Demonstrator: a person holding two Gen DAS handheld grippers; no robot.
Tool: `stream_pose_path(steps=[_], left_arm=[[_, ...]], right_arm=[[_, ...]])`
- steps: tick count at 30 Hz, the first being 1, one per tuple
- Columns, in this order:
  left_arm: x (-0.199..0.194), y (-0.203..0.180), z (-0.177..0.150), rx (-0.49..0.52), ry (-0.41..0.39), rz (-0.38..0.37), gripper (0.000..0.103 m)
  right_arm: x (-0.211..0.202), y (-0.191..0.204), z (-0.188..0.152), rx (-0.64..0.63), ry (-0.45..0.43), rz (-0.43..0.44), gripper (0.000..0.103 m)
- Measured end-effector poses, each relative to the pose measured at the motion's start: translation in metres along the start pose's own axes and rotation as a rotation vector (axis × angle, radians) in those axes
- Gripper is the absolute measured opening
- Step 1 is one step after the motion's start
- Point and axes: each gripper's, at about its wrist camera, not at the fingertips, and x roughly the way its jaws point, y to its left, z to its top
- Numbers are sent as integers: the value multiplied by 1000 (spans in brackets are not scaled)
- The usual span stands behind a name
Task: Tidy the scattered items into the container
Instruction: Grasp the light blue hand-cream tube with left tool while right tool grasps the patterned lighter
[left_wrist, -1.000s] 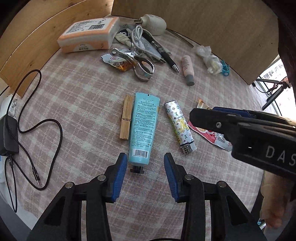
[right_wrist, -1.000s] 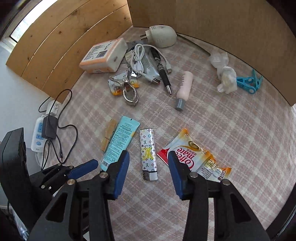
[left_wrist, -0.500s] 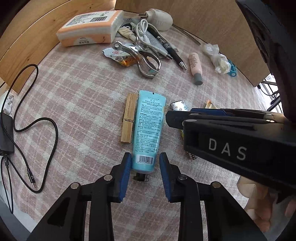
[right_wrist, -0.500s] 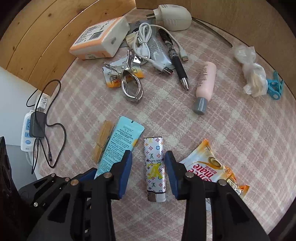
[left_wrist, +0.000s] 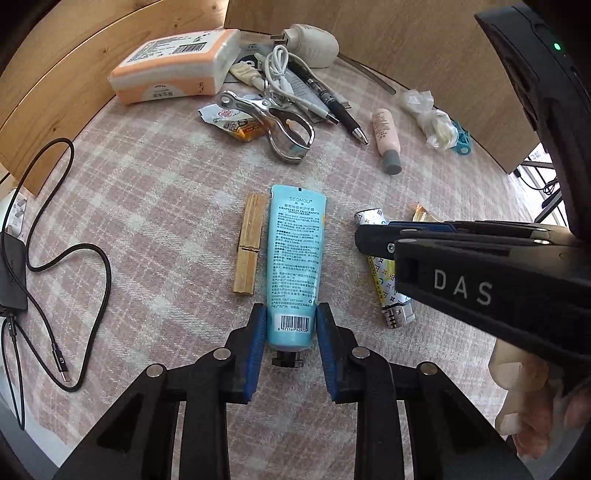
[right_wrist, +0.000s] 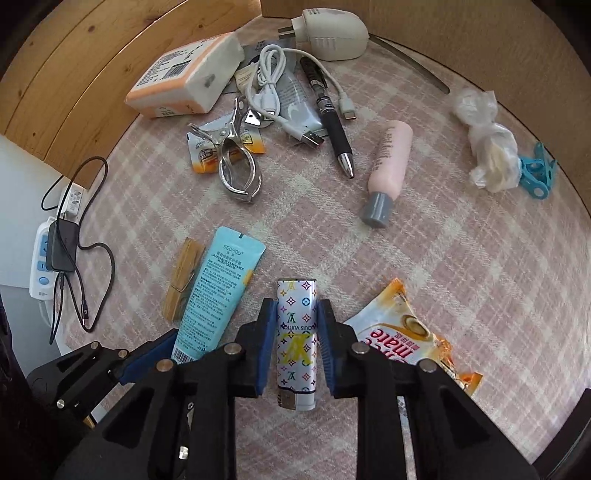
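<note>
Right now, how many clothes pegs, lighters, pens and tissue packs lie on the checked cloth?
Clothes pegs: 2, the wooden peg and the blue peg
Lighter: 1
Pen: 1
Tissue pack: 1
Total: 5

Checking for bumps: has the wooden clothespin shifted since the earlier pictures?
No. The wooden clothespin still lies right beside the blue tube, parallel, as before.

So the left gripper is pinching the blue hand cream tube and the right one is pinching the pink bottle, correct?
Not quite. The right gripper is on the patterned lighter, as the right wrist view shows; the pink bottle lies untouched. The left gripper does pinch the blue tube.
</note>
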Motion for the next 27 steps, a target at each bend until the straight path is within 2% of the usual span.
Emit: stream_pose_path(steps=[4,9,12,13,15,16,18,23,27], left_arm=[[-15,18,-17,-15,-22,-24,25],[-37,18,-27,-8,-54,-61,25],[-48,13,-33,25,-88,-36,25],[-45,25,-21,32,-92,-33,25],[-47,25,-22,32,-102,-26,25],[-46,24,-23,33,-106,-21,25],[-46,29,-19,23,-96,-36,25],[-55,27,-26,61,-113,-25,25],[-51,20,-28,61,-91,-32,25]], right_arm=[[-16,-17,-6,67,-35,50,22],[-46,-30,-19,96,-90,106,22],[-64,-25,-19,108,-121,115,22],[-65,-21,-25,114,-129,117,22],[-72,-24,-30,118,-139,122,22],[-72,-21,-42,118,-145,120,22],[-70,-17,-45,114,-151,118,22],[-70,-3,-44,91,-147,145,22],[-57,15,-38,60,-131,126,22]])
